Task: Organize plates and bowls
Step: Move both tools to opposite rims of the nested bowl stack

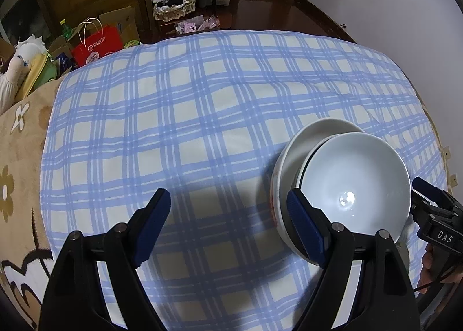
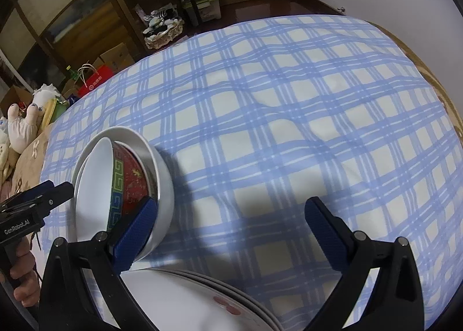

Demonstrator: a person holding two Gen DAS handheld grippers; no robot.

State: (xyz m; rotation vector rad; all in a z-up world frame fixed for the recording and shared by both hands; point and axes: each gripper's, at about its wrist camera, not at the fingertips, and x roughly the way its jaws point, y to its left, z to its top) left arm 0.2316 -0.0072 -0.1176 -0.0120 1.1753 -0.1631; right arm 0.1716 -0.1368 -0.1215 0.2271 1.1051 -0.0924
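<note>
A bowl with a white inside and a red patterned outside (image 1: 356, 186) (image 2: 130, 183) sits nested in a larger white bowl (image 1: 312, 134) (image 2: 163, 174) on the blue plaid cloth. My left gripper (image 1: 228, 221) is open, its right finger beside the bowls' left rim. My right gripper (image 2: 228, 232) is open, its left finger next to the bowls' right side. A stack of white plates (image 2: 185, 299) with red dots lies under the right gripper, by the front edge.
The blue plaid cloth (image 1: 202, 105) covers the table over a beige flowered blanket (image 1: 20, 157). Behind it stand a red paper bag (image 1: 95, 44), cardboard boxes, a plush toy (image 2: 26, 119), a basket (image 1: 173, 7) and wooden cabinets.
</note>
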